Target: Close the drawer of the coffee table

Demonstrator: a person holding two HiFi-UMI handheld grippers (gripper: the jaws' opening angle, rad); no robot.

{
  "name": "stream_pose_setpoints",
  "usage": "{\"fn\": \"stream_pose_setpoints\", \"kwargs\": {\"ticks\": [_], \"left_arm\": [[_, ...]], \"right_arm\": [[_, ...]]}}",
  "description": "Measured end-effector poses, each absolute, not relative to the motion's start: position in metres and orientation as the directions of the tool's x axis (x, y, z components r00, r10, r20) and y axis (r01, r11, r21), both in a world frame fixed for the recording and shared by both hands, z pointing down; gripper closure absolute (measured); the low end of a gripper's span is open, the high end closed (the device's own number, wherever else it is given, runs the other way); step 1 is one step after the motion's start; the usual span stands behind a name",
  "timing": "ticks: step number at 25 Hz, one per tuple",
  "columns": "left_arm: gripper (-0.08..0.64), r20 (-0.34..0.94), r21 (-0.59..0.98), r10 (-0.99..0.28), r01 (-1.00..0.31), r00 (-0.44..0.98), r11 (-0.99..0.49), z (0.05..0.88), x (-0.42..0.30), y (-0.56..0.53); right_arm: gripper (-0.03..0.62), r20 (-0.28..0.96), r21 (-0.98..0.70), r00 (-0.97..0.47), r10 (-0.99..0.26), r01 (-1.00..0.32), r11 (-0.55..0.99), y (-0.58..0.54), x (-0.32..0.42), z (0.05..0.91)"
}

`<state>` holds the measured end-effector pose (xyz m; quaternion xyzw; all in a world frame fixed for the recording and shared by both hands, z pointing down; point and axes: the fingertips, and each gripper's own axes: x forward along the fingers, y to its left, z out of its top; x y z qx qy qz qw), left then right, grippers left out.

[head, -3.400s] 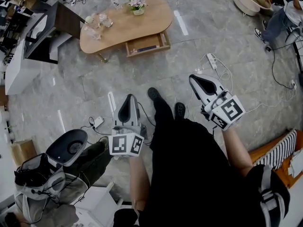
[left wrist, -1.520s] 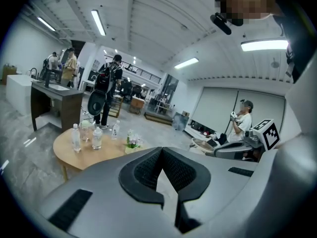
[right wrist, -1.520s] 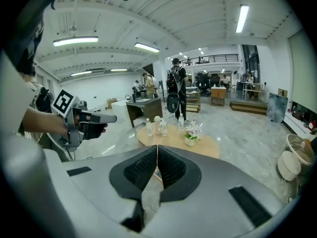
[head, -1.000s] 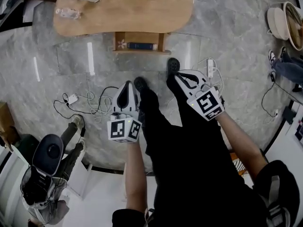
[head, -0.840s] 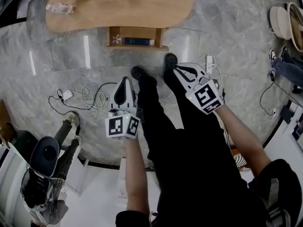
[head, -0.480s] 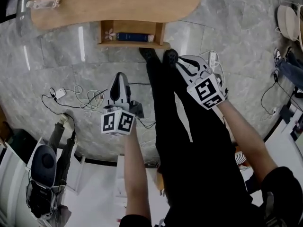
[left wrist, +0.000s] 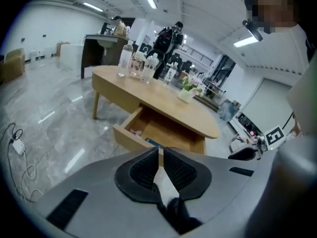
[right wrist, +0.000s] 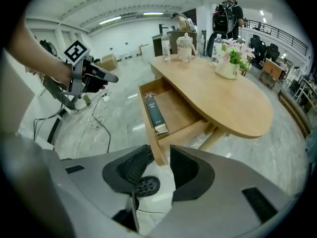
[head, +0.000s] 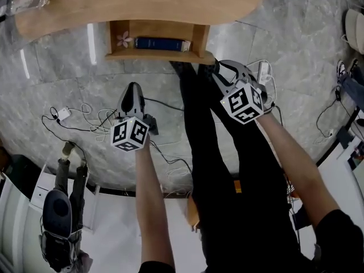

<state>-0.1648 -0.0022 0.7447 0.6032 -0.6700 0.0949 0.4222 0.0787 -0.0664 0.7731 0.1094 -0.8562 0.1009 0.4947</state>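
The drawer stands pulled out under the coffee table, upper middle of the frame — not closed yet. Our left gripper is pinched together, empty; our right gripper has just been opening, its jaws wide, with the drawer's front corner showing in their gap, ungripped — the push remains.

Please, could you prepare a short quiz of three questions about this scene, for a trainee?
1. True or false: the drawer of the coffee table is fully shut.
2. Which thing lies in the drawer? A) a dark book B) a cup C) scissors
3. Fill in (together or apart): the jaws of the left gripper stand ____.

Key: 1 false; 2 A; 3 together.
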Motion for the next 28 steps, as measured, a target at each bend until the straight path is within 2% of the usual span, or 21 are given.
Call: {"fn": "stream_pose_setpoints", "kwargs": {"ticks": [5,16,19,28], "left_arm": [[0.469,0.756,0.293,-0.647,-0.935,0.098,0.201,0.796,-0.203,0.0],[0.297,0.85,0.123,-0.52,-0.991,0.081,0.046,0.856,-0.274,-0.022],[0.291,0.868,0.072,-0.491,-0.997,0.074,-0.023,0.87,-0.283,-0.034],[0.309,0.87,0.032,-0.489,-0.996,0.068,-0.081,0.881,-0.283,-0.053]], "right_arm": [[0.474,0.906,-0.058,-0.418,-0.066,-0.278,0.959,-0.061,0.074,0.821],[0.456,0.948,-0.025,-0.311,-0.062,-0.27,0.963,-0.062,0.066,0.864],[0.457,0.957,-0.034,-0.288,-0.048,-0.274,0.961,-0.062,0.062,0.875],[0.46,0.967,-0.04,-0.253,-0.043,-0.315,0.948,-0.066,0.067,0.889]]}}
